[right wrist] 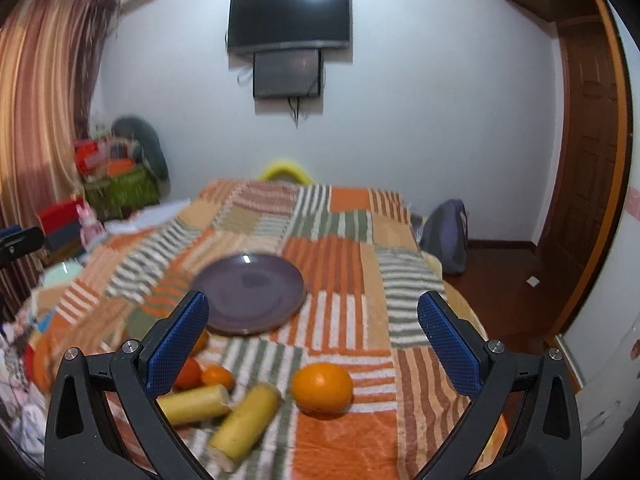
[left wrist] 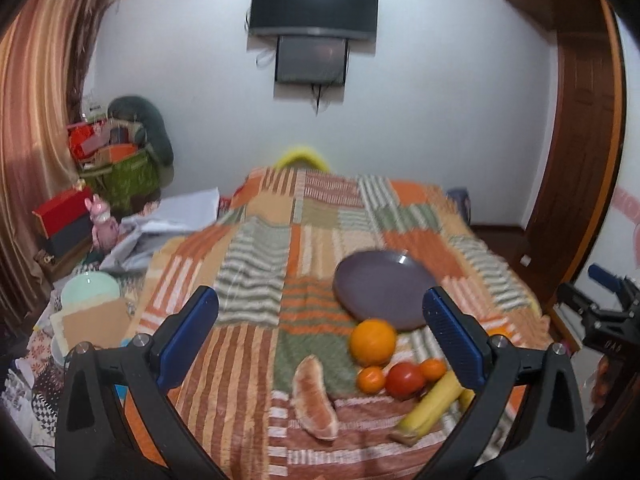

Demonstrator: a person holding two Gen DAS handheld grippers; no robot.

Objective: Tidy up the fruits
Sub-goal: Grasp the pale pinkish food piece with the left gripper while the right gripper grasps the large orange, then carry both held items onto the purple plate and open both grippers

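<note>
Fruits lie loose on the blanket just before the empty plate, both claws spread and holding nothing; the orange could roll off the soft cloth if nudged.

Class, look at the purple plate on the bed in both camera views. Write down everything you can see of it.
The purple plate is round and shallow, with a low raised rim and a glossy, ceramic-looking surface that catches a small glint of light. It is empty and lies flat on the striped patchwork blanket, beyond the fruit. In the left wrist view the large orange overlaps its near edge, though contact cannot be confirmed. Neither gripper touches it.
</note>
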